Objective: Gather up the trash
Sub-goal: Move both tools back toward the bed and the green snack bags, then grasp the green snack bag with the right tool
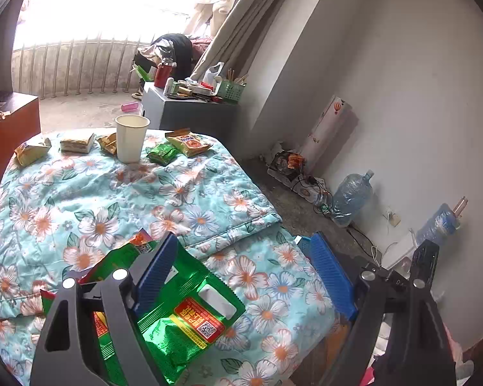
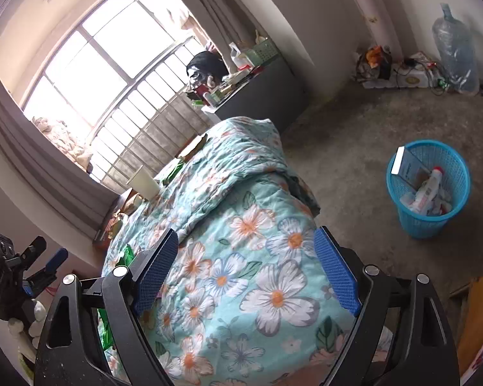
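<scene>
Bedroom (floral quilt, curtains)

From my left camera, a wrapper lies on the quilt at six o'clock. A cup stands at eleven, packets either side. My right camera puts the basket on the floor at three o'clock, beside the bed.

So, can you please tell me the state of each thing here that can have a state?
Left gripper: jaws open, holding nothing.
Right gripper: jaws open, holding nothing.
Green wrapper: flat on the quilt, torn open.
Paper cup: upright on the quilt.
Blue basket: upright on the floor, partly filled with trash.
Water jug: upright by the wall.
</scene>
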A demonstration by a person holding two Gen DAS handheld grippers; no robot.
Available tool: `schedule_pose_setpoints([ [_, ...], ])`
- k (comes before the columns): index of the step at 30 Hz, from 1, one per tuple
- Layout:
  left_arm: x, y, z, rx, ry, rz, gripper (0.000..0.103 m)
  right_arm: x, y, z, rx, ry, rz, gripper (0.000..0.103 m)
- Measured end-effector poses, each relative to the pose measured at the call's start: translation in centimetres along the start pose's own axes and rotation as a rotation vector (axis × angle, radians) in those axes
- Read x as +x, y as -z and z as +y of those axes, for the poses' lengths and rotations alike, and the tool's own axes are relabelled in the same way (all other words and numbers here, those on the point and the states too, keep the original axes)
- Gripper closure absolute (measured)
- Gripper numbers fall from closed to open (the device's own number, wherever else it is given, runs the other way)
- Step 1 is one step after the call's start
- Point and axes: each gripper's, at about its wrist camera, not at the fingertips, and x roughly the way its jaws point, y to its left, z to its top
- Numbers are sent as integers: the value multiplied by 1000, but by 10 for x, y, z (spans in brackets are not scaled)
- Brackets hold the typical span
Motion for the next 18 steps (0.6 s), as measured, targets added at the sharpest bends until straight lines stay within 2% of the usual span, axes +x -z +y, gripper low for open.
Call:
schedule_pose_setpoints([
  [12,-27,15,45,-104,-73,-42,21,13,16,36,-63,-83,85,21],
  [18,-46,27,66,-143,-121,-76,21,25,23,49,-58,-166,151,21],
])
